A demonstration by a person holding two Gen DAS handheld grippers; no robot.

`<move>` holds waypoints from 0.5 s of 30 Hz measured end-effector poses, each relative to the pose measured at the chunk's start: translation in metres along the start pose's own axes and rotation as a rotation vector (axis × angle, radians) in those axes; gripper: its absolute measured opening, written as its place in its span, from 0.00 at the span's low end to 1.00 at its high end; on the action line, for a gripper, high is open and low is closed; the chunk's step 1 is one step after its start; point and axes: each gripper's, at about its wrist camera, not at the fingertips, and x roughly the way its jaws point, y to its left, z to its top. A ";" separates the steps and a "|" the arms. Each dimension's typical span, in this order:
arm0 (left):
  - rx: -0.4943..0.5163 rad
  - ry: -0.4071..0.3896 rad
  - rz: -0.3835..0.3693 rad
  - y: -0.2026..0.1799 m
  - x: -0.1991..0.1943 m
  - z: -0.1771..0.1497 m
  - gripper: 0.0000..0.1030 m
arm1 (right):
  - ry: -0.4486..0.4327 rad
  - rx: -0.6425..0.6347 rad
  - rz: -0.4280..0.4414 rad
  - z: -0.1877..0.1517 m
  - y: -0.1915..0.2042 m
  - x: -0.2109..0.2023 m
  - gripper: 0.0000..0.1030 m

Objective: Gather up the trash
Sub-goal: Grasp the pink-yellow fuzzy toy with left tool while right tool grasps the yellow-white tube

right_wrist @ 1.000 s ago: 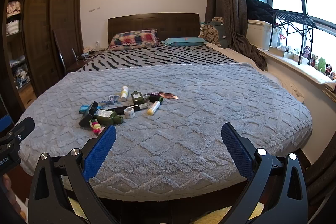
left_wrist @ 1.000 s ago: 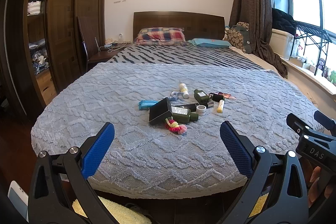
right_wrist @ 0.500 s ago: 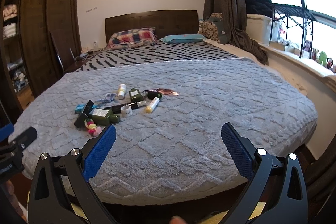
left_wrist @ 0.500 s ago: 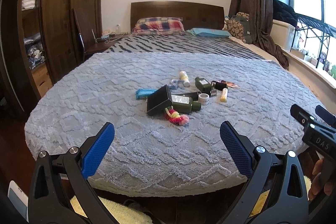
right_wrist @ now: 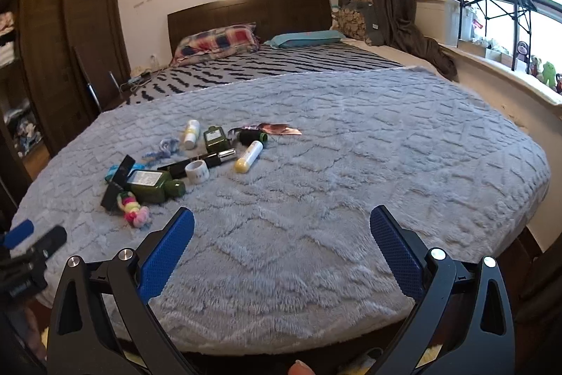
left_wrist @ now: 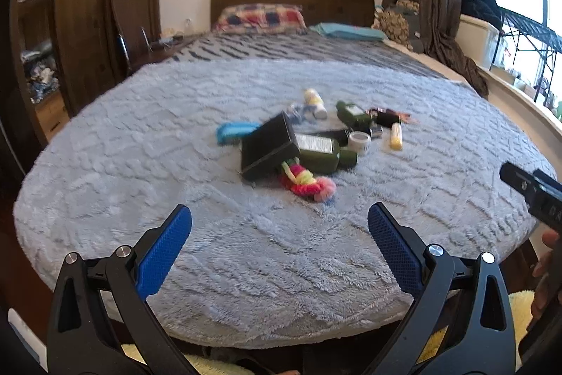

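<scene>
We hold left gripper (left_wrist: 280,222) jaws wide, empty, over blanket (left_wrist: 140,164) near bed foot. Right gripper (right_wrist: 282,225) same: wide apart, nothing held. Trash pile mid-blanket: black box (left_wrist: 268,144) touching green bottle (left_wrist: 321,152), knit toy (left_wrist: 307,181) just beside, yellow tube (right_wrist: 248,157), tape roll (right_wrist: 197,172) near.

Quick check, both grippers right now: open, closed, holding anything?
Left gripper: open, holding nothing, above the grey blanket.
Right gripper: open, holding nothing.
</scene>
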 end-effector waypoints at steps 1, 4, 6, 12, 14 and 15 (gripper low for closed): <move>-0.004 0.012 -0.001 0.000 0.007 0.000 0.92 | 0.011 0.007 0.000 0.001 0.000 0.009 0.97; -0.024 0.048 -0.009 0.001 0.028 0.001 0.92 | 0.068 0.028 0.013 0.004 -0.001 0.038 0.97; -0.029 0.071 -0.017 0.000 0.044 0.002 0.92 | 0.091 0.033 0.000 0.006 0.000 0.060 0.97; -0.028 0.142 -0.009 -0.006 0.090 0.007 0.92 | 0.117 0.019 -0.039 0.014 0.008 0.107 0.94; -0.028 0.158 -0.006 -0.007 0.103 0.009 0.92 | 0.120 0.036 -0.006 0.019 0.010 0.118 0.89; -0.030 0.161 -0.011 -0.008 0.108 0.009 0.92 | 0.125 0.045 0.013 0.022 0.012 0.123 0.88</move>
